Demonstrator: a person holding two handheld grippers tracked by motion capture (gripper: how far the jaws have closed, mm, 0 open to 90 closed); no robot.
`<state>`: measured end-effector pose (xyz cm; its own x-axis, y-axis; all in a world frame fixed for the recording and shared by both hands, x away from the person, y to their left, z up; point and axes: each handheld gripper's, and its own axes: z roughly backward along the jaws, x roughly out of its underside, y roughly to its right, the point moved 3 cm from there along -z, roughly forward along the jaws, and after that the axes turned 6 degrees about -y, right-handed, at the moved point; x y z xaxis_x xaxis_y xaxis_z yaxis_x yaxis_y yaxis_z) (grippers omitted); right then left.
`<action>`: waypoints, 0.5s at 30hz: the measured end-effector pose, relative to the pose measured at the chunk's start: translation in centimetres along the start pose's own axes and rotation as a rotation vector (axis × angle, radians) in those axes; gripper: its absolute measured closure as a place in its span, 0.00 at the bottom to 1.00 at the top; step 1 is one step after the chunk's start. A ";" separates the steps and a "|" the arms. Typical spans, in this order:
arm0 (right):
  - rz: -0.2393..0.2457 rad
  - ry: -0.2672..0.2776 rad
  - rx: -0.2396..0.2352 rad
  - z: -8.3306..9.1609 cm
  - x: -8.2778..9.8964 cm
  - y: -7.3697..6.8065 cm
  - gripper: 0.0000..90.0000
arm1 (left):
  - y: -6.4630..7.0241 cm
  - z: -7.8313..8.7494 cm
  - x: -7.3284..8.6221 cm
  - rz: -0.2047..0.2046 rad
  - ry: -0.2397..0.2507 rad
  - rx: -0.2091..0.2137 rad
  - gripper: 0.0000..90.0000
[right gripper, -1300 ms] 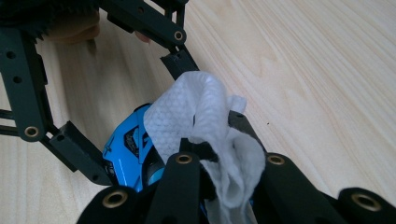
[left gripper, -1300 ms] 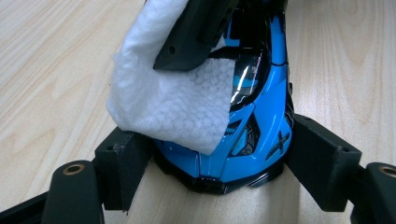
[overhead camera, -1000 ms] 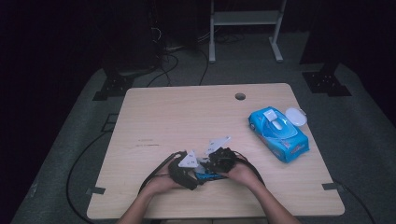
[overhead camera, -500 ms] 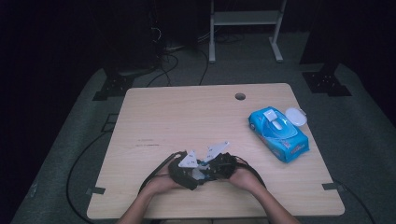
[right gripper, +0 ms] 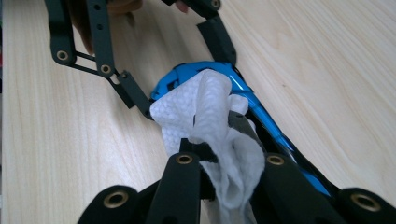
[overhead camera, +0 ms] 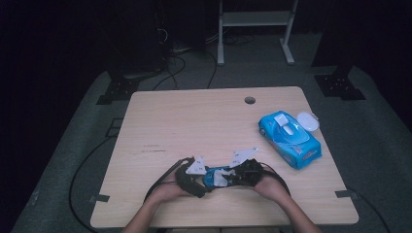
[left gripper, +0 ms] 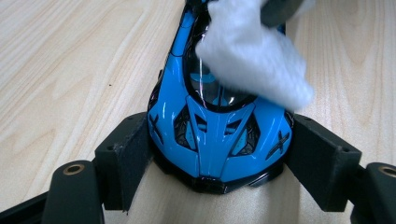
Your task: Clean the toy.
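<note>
Dark floor surrounded the pale wooden table [overhead camera: 194, 126], and a blue wipes pack [overhead camera: 290, 139] lay far to the right. Near the front edge, the left gripper [left gripper: 215, 172] was clamped on the tail of a blue toy car [left gripper: 217, 126], whose long axis ran straight away from it. The right gripper [right gripper: 229, 158] pinched a white wipe [right gripper: 205, 109] on the car's roof, probably touching the windscreen.

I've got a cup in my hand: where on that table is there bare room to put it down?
The whole left half and the far middle of the table are bare, up to the round hole. The right edge holds the wipes pack. The near middle is crowded: both grippers work on the blue toy car.
</note>
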<state>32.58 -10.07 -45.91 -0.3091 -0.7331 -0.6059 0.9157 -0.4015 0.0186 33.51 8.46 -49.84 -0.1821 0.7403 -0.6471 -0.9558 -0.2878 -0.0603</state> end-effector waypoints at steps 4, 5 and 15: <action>0.030 0.003 -0.013 -0.6 -0.4 -0.8 0.92 | 0.0 0.0 0.0 0.001 0.001 0.000 0.28; 0.037 0.000 -0.015 -0.6 -0.4 -0.8 0.92 | 0.0 0.0 0.0 0.000 0.001 -0.001 0.28; -0.095 0.004 0.054 2.7 4.3 2.0 0.92 | 0.0 0.0 0.0 -0.007 0.002 -0.005 0.28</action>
<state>32.39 -15.49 -46.35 -0.3931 -0.6880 -0.6100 0.8671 -0.4982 0.0032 33.54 8.44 -49.84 -0.1745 0.7413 -0.6480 -0.9560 -0.2852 -0.0688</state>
